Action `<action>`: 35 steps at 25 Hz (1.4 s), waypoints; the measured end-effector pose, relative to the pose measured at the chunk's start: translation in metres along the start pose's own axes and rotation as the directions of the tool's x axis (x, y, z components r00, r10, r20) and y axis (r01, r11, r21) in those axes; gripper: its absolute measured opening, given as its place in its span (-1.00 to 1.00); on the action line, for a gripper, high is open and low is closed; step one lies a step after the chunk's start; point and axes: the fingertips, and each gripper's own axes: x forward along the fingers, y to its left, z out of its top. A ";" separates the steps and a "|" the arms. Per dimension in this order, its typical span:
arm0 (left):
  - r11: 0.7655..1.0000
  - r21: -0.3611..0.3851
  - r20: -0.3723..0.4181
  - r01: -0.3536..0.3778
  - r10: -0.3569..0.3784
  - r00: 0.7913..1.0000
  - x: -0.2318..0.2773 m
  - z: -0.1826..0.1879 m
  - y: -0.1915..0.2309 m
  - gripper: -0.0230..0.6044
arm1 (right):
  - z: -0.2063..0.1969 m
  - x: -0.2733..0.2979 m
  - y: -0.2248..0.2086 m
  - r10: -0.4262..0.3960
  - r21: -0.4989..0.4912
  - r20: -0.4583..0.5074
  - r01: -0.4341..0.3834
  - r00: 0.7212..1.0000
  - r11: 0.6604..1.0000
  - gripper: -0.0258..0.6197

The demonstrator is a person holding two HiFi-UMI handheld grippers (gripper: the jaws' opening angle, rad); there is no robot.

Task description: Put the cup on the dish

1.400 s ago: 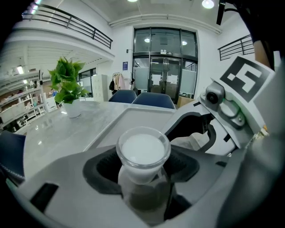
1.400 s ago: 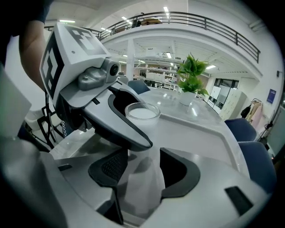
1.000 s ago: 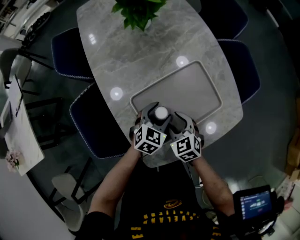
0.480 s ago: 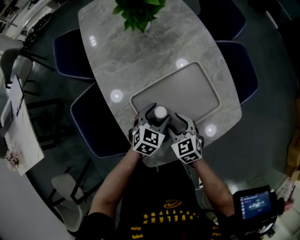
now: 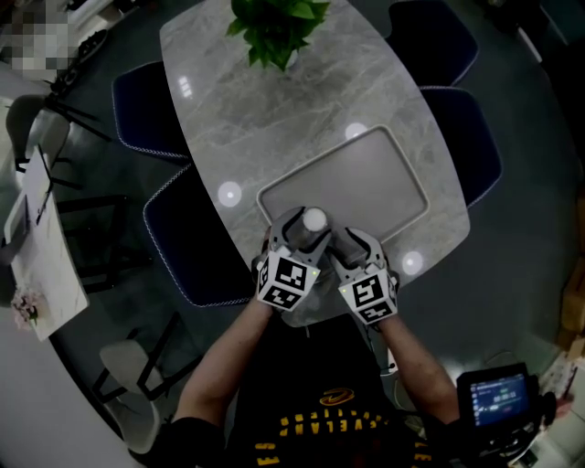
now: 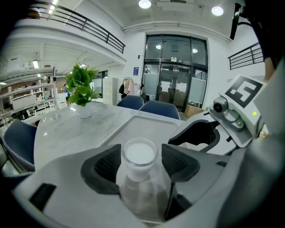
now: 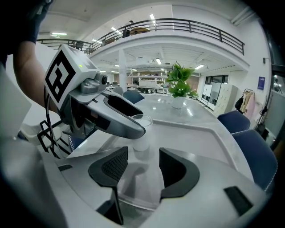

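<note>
A grey marble table point(image 5: 274, 119) stands among dark blue chairs point(image 5: 183, 247) in a bright hall. A potted plant point(image 5: 274, 23) sits far ahead of both sets of jaws. A shallow grey tray point(image 5: 366, 183) lies directly ahead of the jaws. The left gripper point(image 5: 306, 228) has its jaws pinching the cup point(image 6: 140, 153), which sits between the pads at the tray's near rim. The right gripper point(image 7: 142, 167) has its jaws spread, with the cup just beyond them, to the left.
</note>
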 end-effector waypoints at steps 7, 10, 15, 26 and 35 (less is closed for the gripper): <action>0.998 -0.060 0.041 -0.021 0.024 0.999 -0.025 0.015 0.002 -0.05 | 0.004 -0.013 -0.009 -0.021 0.068 0.035 0.018 0.999 0.998 -0.24; 0.995 -0.094 0.042 -0.038 0.042 0.998 -0.036 0.014 0.004 -0.05 | 0.007 -0.018 -0.009 -0.005 0.104 0.063 -0.001 0.998 0.995 -0.24; 0.990 -0.138 0.034 -0.032 0.037 0.999 -0.054 0.015 0.001 -0.06 | 0.020 -0.030 -0.009 0.011 0.159 0.117 -0.029 0.993 0.987 -0.24; 0.986 -0.162 0.135 -0.048 0.070 0.988 -0.102 0.041 -0.009 -0.56 | 0.066 -0.062 -0.006 0.024 0.237 0.248 -0.085 0.968 0.968 -0.24; 0.966 -0.255 0.192 -0.032 0.083 0.978 -0.127 0.057 -0.014 -0.83 | 0.082 -0.082 0.001 0.038 0.321 0.301 -0.139 0.953 0.937 -0.90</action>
